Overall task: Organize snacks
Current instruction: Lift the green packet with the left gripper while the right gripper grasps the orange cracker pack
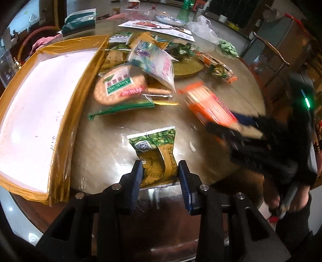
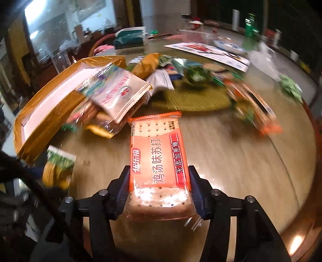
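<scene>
My left gripper [image 1: 160, 177] is shut on a small green-and-gold snack packet [image 1: 156, 155], held just above the table beside the gold-edged box [image 1: 66, 121] with a white floor. My right gripper [image 2: 159, 188] is shut on an orange cracker pack [image 2: 159, 161] with red and white lettering; the same orange cracker pack [image 1: 209, 106] shows blurred at the right of the left wrist view, with the right gripper [image 1: 227, 129] behind it. A pile of snacks lies beyond: a round biscuit pack [image 1: 120, 86] and a white pouch [image 1: 155, 62]. The green-and-gold packet [image 2: 58, 167] appears at the lower left of the right wrist view.
The gold-edged box [image 2: 36, 121] lies at the left on a round glossy table [image 1: 112, 145]. A gold woven mat [image 1: 187, 66] sits mid-table with an orange-ended wrapper [image 1: 217, 68] past it. A printed sheet [image 1: 159, 27], a plate, a green bottle [image 1: 184, 12] and a plastic bag stand farther back.
</scene>
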Demonstrator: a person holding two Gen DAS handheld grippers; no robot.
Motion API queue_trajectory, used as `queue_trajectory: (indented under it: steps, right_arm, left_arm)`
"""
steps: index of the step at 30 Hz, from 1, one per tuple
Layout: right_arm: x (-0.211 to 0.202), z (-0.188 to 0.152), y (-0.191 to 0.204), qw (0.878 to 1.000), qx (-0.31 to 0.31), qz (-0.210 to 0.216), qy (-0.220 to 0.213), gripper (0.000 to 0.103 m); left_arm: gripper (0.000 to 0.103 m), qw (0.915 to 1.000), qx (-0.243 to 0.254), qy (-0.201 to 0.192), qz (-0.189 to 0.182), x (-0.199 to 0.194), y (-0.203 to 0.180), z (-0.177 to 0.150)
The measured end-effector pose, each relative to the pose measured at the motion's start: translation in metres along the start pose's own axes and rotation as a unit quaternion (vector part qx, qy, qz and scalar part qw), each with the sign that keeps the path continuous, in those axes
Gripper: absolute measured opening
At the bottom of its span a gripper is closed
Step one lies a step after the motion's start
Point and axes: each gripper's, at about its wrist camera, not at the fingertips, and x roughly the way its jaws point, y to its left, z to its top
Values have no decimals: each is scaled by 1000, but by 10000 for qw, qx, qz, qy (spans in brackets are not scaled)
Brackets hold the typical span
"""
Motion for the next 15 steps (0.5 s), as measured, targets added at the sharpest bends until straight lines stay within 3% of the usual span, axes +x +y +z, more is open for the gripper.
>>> queue_trajectory:
  steps: [1, 3, 5, 13, 14, 15]
  right_arm:
    - [-5, -6, -3, 9999, 122, -81, -62, 55]
    - [-18, -20, -13, 9988, 387, -248, -151, 55]
    - [-25, -30, -21, 9976, 602, -268, -228, 55]
    - [-24, -30, -18, 9928, 1051, -331, -476, 57]
    - [-23, -30, -16, 9919, 1107, -385, -483, 57]
    - [-24, -31, -14, 9911, 1152, -447, -492, 56]
  left_arm:
    - [42, 10000, 50, -5, -38, -2, -2, -1]
    - [61, 9999, 116, -45, -50, -5, -4, -4]
    - [70, 9997, 143, -207, -44, -12, -4, -8]
    - [69, 9994, -150, -324, 38, -15, -10, -3]
    - [68, 9993, -182, -308, 95, -12, -12, -1]
    - [59, 9992, -199, -303, 168, -8, -13, 1]
